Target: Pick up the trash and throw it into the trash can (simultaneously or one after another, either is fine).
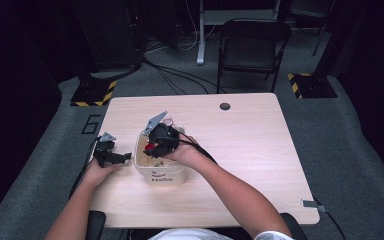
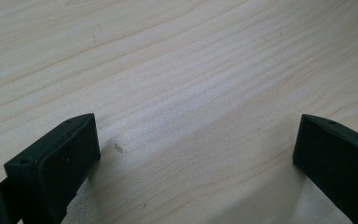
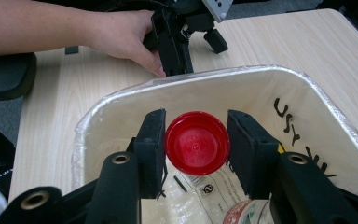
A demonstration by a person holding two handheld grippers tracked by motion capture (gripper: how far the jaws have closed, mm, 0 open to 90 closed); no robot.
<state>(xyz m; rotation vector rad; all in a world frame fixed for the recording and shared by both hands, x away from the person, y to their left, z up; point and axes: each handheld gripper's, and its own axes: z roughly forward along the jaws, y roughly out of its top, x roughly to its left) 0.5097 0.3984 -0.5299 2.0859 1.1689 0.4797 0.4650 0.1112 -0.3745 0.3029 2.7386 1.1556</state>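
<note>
A round red cap sits between the two black jaws of my right gripper, and both pads press on its sides. It hangs inside the top of a white plastic-lined bin. From above, the right gripper tilts down into the bin, which reads "Hello" on its front, and a spot of red shows at its jaws. My left gripper rests on the table just left of the bin, held by a hand. Its jaws stand wide apart over bare wood with nothing between them.
Crumpled wrappers and a printed packet lie in the bin's bottom beside a red-and-white container. The wooden table has a cable hole at its far edge. A black folding chair and floor cables lie beyond.
</note>
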